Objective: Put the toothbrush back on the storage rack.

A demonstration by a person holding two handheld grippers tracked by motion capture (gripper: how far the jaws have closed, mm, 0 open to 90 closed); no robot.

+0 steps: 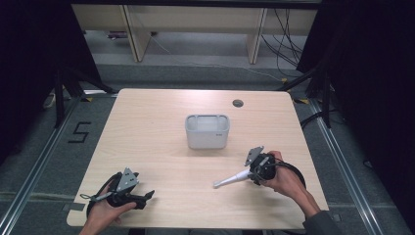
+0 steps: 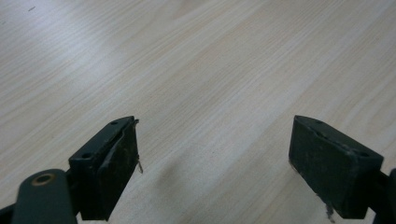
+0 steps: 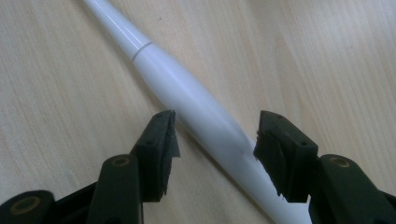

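one person, two hands, two grippers at a pale wood-grain table [image 1: 161,147]. rt gripper [image 1: 248,172], near the table's front right, sits low over one white toothbrush-like wand [image 1: 230,180] lying flat on the wood; in the right gripper view the wand's [image 3: 201,112] thick handle runs diagonally between the two black jaws, which stand on either side of it, part-closed. right pad looks at or just against the handle, left pad shows a thin gap, so a firm clamp can't be confirmed. lt gripper [image 1: 147,196] rests at the front left corner, well apart from the wand; in the left gripper view [image 2: 215,163] its jaws are spread wide w/ nothing but bare tabletop between them.

also on the table: one white open-top bin [image 1: 207,131] near centre, and one round cable hole [image 1: 238,103] toward the far edge. one cable trails from each gripper.

room: grey floor w/ a taped "5" [image 1: 79,132] at left, dark curtains both sides, light wood furniture legs [image 1: 136,34] and loose cables [image 1: 286,46] beyond the table.
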